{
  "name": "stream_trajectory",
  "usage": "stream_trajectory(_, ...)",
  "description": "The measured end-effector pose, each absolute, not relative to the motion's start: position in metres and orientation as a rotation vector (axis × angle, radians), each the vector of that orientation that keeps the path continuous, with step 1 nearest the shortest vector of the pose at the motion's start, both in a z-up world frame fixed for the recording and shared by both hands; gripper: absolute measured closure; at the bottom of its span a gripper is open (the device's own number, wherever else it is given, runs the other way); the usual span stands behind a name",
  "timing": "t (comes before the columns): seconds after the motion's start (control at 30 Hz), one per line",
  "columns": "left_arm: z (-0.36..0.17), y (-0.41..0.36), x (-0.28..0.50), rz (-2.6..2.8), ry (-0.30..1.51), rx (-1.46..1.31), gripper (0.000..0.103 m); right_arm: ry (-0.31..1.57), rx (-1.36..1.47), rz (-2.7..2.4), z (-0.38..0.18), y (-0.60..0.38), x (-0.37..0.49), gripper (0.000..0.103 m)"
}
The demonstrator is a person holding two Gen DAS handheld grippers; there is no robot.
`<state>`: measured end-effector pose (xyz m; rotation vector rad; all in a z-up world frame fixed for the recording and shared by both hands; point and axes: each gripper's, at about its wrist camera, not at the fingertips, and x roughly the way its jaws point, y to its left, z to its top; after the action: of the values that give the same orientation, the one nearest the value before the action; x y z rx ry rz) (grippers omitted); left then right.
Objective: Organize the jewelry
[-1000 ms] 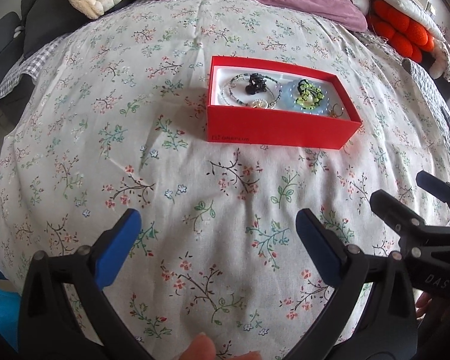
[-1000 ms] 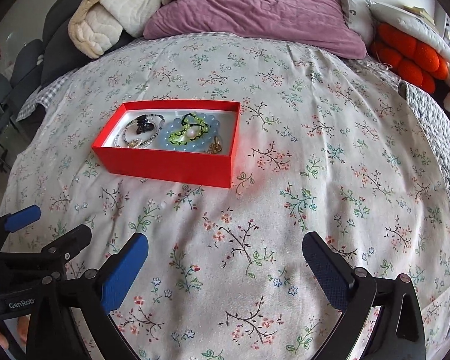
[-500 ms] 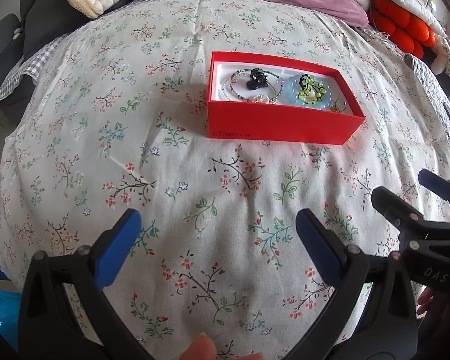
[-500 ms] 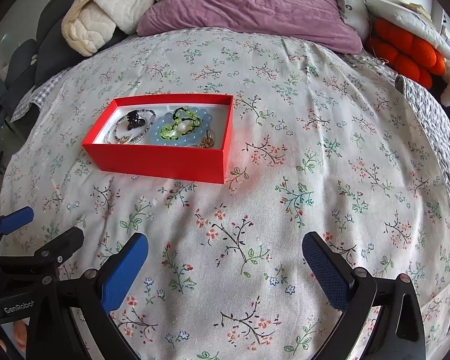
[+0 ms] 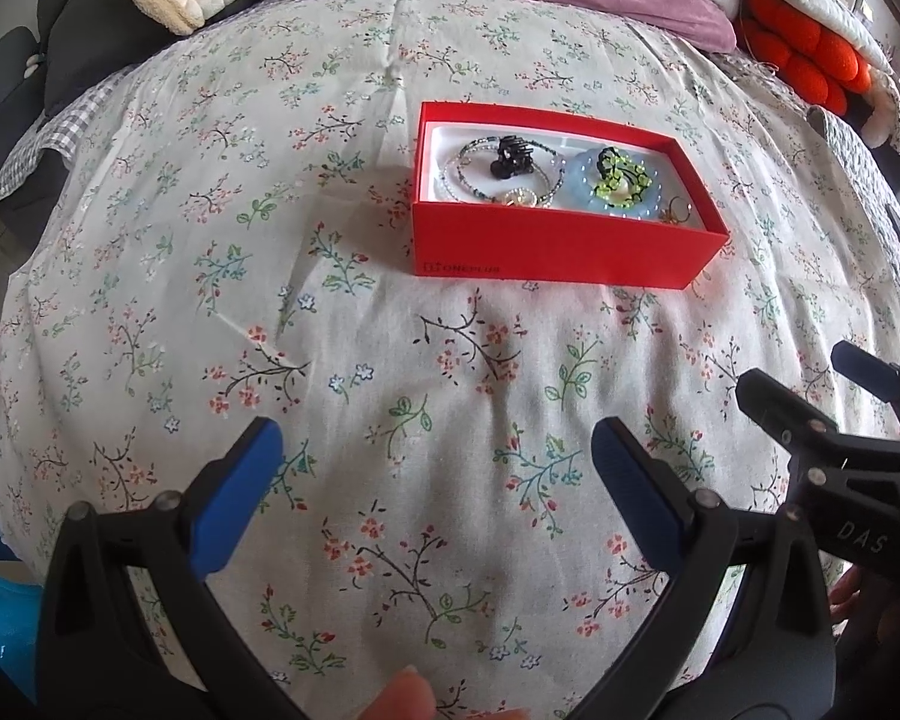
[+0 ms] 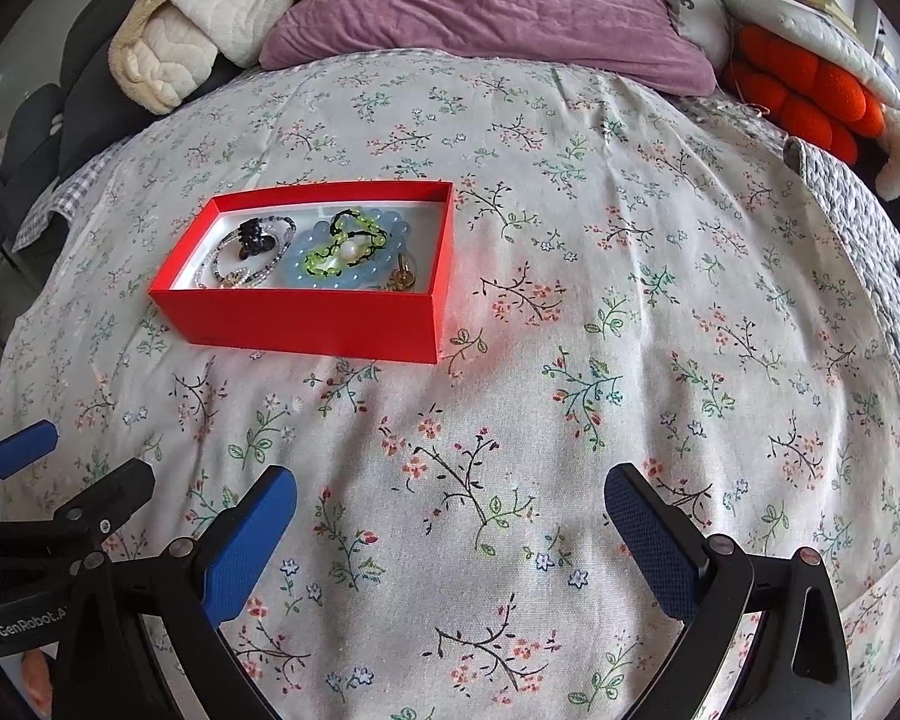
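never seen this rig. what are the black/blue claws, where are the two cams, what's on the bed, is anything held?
No robot here: a person carries a two-finger gripper in each hand, and each has a fisheye camera looking forward along its fingers. One picture is from the left gripper, the other from the right gripper; each also catches the other gripper at its edge. The blue pads are the fingertips.

Both grippers are open and hold nothing, hovering over a floral bedspread. On it stands an open red box containing a black hair claw, beaded strands, a pale blue bead bracelet with a green and black one on top, and a small gold piece. Pillows lie behind.
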<state>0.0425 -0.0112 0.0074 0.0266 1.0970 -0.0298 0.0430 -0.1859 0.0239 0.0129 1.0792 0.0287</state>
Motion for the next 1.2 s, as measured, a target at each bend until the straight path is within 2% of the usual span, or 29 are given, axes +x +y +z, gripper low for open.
stream_trajectory(1.2, 0.0075, -0.0111, 0.041, -0.037, 1.097, 0.034, 0.001, 1.068, 0.004, 0.017, 0.0263, -0.1877, 0.0429, 0.0)
